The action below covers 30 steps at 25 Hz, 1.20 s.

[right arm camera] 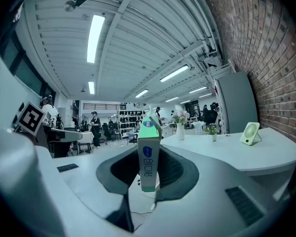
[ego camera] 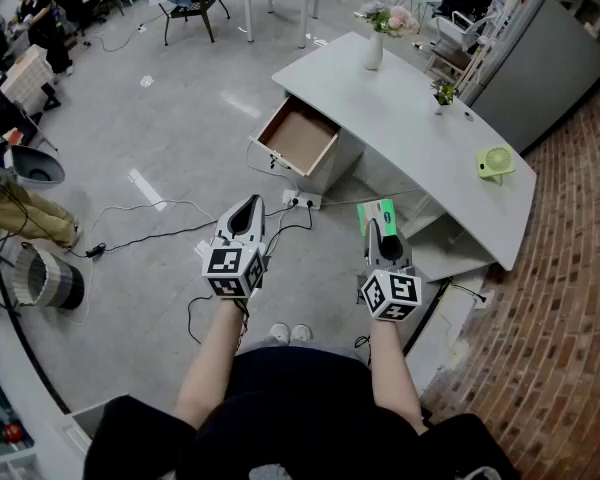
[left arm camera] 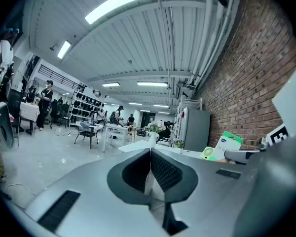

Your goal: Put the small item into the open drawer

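While the person stands on the grey floor, the head view shows both tools held out in front. The left gripper (ego camera: 248, 208) has its fingers pressed together with nothing between them. The right gripper (ego camera: 377, 224) pinches a small green-and-white box (ego camera: 379, 211) that sticks out past its fingertips. Ahead of the left fingertips and well apart from them, the open drawer (ego camera: 299, 138) juts from the curved white desk (ego camera: 410, 118), its brown inside bare. A power strip (ego camera: 302, 201) lies on the floor between the drawer and the left fingertips. On the desk top, beyond the right fingertips, stand a white vase of flowers (ego camera: 373, 40), a small potted plant (ego camera: 443, 93) and a green desk fan (ego camera: 494, 162). The box is in the air, well apart from the drawer.

In the left gripper view, the left gripper (left arm camera: 150, 151) has its ribbed pads shut flat against each other, empty. To the right of its fingers the box (left arm camera: 227, 144) shows in the other tool's grip, with the fan (left arm camera: 207, 153) just beside it in the picture and a brick wall (left arm camera: 246, 83) behind. Far beyond the fingertips the vase (left arm camera: 152, 138) stands on the desk.

In the right gripper view, the right gripper (right arm camera: 148, 169) clamps the box (right arm camera: 149, 147) upright between its pads, narrow blue-printed edge toward the camera. To the right of the fingers the desk (right arm camera: 251, 157) carries the fan (right arm camera: 250, 133), the plant (right arm camera: 213, 130) and the vase (right arm camera: 180, 130). To the left of the fingers the other tool's marker cube (right arm camera: 30, 116) shows.
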Available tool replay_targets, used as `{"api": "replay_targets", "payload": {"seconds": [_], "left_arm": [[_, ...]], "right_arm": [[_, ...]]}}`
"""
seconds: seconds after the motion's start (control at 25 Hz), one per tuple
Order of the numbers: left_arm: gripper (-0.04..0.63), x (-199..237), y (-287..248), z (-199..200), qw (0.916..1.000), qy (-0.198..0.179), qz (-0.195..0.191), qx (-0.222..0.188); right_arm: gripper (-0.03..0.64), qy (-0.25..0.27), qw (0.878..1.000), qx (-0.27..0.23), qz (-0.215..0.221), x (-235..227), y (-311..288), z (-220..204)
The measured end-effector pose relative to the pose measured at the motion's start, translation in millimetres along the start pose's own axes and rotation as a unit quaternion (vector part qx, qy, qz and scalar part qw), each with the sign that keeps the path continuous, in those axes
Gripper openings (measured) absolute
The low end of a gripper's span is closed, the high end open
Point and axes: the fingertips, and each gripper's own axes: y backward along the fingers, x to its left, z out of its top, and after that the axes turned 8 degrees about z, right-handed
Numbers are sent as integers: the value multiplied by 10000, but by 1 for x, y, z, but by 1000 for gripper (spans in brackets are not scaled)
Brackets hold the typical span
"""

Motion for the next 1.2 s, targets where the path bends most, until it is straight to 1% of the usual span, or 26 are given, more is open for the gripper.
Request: {"api": "replay_targets", "payload": {"seconds": [0.32,0.8,1.2], "left_arm": [[23,7,-3,-4,10000,37,51,70],[23,17,-3,-20,9996,156,62,248],[23,34,2,-30,9994,129,-68,313]], "right_arm": [[78,15,10000,30,15,2,-7,0],[81,-140,9998,105,-50,5,-9,-11],[86,-344,9994,-36,-89,24,-10,-20]]}}
